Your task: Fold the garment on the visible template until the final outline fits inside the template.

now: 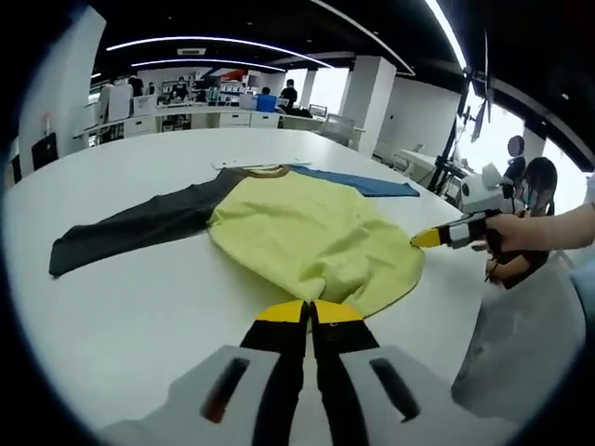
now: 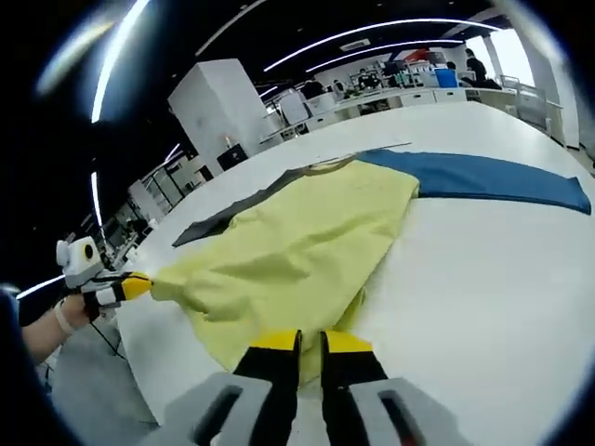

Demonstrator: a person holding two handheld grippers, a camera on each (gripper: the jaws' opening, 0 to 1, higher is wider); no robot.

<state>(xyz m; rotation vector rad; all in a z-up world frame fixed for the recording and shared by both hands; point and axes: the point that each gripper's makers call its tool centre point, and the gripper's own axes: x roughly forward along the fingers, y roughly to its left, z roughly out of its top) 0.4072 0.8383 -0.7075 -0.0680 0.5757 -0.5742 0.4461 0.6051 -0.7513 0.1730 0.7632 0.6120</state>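
Together, both hand-held grippers, left (image 1: 310, 311) and right (image 2: 310, 342), are clenched on the hem corners of the yellow-bodied shirt with one black and one blue sleeve (image 1: 307, 232) lying on the white worktop (image 1: 139, 307), best lifted evenly to fold cleanly.
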